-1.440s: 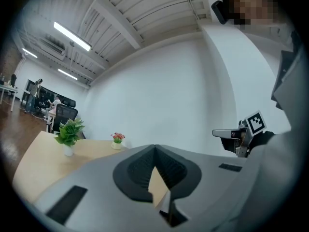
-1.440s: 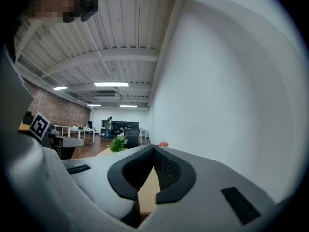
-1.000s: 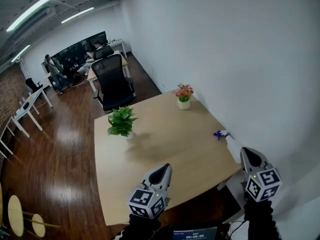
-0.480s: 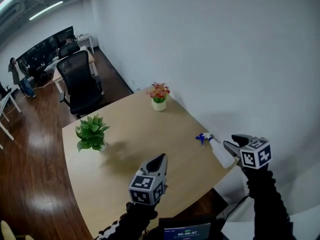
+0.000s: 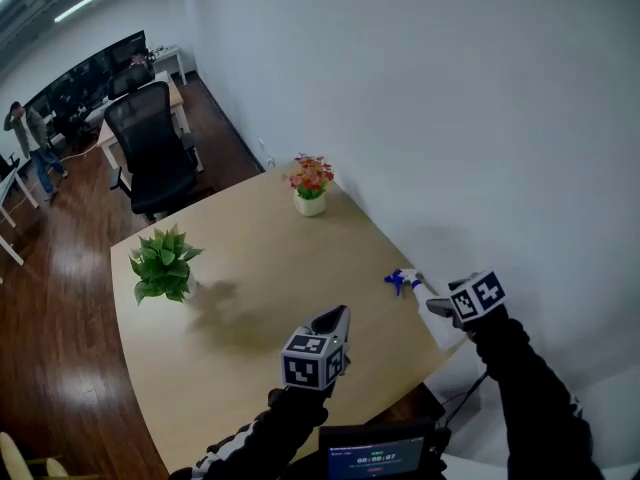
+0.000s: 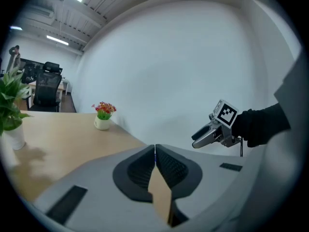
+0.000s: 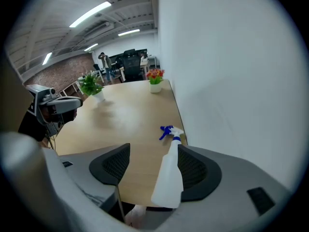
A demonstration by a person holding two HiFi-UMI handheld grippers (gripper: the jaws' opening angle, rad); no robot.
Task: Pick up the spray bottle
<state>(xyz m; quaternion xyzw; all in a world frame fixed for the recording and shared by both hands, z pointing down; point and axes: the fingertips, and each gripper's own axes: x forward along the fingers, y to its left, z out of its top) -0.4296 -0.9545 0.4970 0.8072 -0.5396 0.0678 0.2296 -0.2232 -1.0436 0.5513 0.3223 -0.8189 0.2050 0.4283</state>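
Looking along your right tool [image 7: 152,152], you see its just-opened jaws loosely straddle the spray bottle [image 7: 169,178], half-hidden in the head view; left tool [image 6: 155,150] clenched.

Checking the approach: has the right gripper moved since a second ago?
Yes. The right gripper came forward from behind the base of the spray bottle to over its body; its jaws have just been opening, bottle between them, not gripped.

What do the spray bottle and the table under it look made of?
The spray bottle looks like plastic: matte, milky-white body, blue trigger head. The table looks like pale wood or wood-look laminate, smooth with a soft sheen; which, I cannot tell.
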